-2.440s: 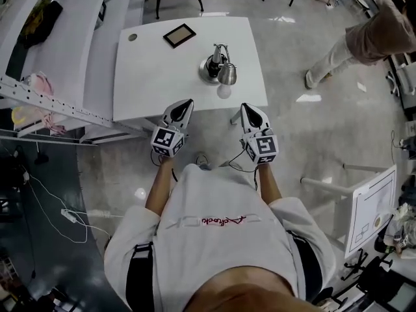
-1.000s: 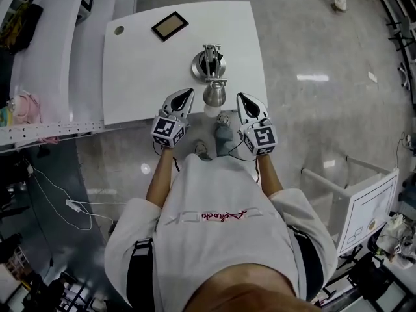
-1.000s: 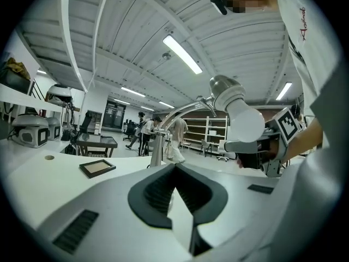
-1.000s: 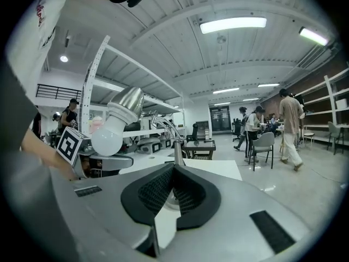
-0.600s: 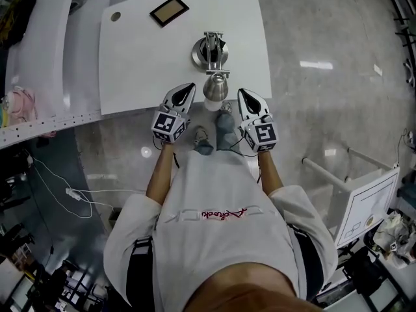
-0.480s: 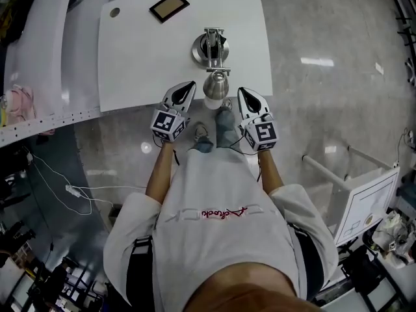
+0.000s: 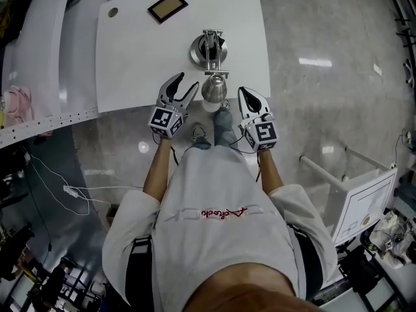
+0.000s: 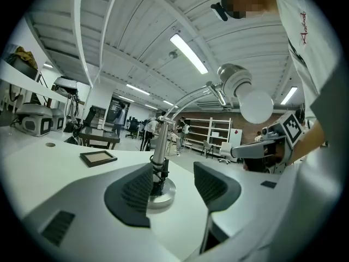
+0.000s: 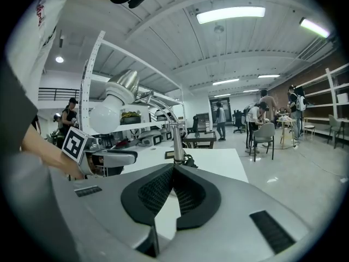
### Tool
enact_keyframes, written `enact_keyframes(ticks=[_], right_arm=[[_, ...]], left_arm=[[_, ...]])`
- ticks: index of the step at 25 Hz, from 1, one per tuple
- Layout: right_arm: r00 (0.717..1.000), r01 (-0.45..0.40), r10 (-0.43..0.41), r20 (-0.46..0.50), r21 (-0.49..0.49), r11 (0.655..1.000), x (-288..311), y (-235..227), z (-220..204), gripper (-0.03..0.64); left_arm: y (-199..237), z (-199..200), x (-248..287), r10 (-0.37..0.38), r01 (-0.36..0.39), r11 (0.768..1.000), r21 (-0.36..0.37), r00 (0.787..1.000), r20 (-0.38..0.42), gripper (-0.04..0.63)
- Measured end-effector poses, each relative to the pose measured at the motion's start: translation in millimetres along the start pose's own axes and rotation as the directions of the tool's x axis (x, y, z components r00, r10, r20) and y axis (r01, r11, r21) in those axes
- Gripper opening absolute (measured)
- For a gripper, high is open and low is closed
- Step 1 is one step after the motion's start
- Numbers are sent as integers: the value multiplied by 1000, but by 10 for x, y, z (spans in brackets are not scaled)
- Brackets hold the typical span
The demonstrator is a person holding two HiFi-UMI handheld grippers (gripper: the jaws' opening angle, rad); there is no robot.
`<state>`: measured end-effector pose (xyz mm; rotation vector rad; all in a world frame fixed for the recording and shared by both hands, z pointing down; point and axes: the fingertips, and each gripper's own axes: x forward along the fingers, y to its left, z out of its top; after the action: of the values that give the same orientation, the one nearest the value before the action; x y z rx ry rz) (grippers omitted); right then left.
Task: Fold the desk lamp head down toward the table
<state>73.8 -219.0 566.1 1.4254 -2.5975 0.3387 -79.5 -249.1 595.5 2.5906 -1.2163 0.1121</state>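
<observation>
Head view first: the desk lamp (image 7: 211,58) stands on the white table (image 7: 130,64), its round base (image 7: 197,49) flat on the top. Its arm arches toward us, so the lamp head (image 7: 214,88) hangs raised over the table's near edge. The left gripper (image 7: 185,83) sits just left of the lamp head and the right gripper (image 7: 244,95) just right of it, neither touching it. A picture frame (image 7: 164,6) lies beyond the lamp, off to its left near the far edge.

Over to the left gripper view, and the jaws have just been opening. We see the two dark pads standing wide apart with nothing clamped between them. Through that gap shows the lamp's base, farther off on the table. The head with its white bulb (image 8: 256,105) hangs high and to the right of the jaws, with the right gripper beyond it.

Right gripper view now – the pads are pressed together, tip to tip, holding nothing. The lamp's post rises straight behind them. The head and bulb sit up to the left, above the left gripper.
</observation>
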Motion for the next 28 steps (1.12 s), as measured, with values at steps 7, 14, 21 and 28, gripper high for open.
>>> enact_keyframes(ticks=[7, 14, 21, 28], right_arm=[[1000, 8, -8, -3, 3, 1000, 20, 13, 4, 21], [1000, 25, -25, -1, 2, 1000, 20, -75, 22, 21], [1000, 21, -21, -6, 4, 1000, 45, -112, 8, 21], [1000, 1, -1, -8, 8, 1000, 107, -111, 44, 21]], left_arm=[[147, 149, 294, -36, 36, 999, 25, 999, 12, 230], [258, 345, 815, -80, 79, 995, 58, 997, 10, 230], [291, 428, 1246, -116, 117, 990, 73, 993, -9, 230], [275, 562, 1526, -139, 138, 987, 83, 990, -2, 230]])
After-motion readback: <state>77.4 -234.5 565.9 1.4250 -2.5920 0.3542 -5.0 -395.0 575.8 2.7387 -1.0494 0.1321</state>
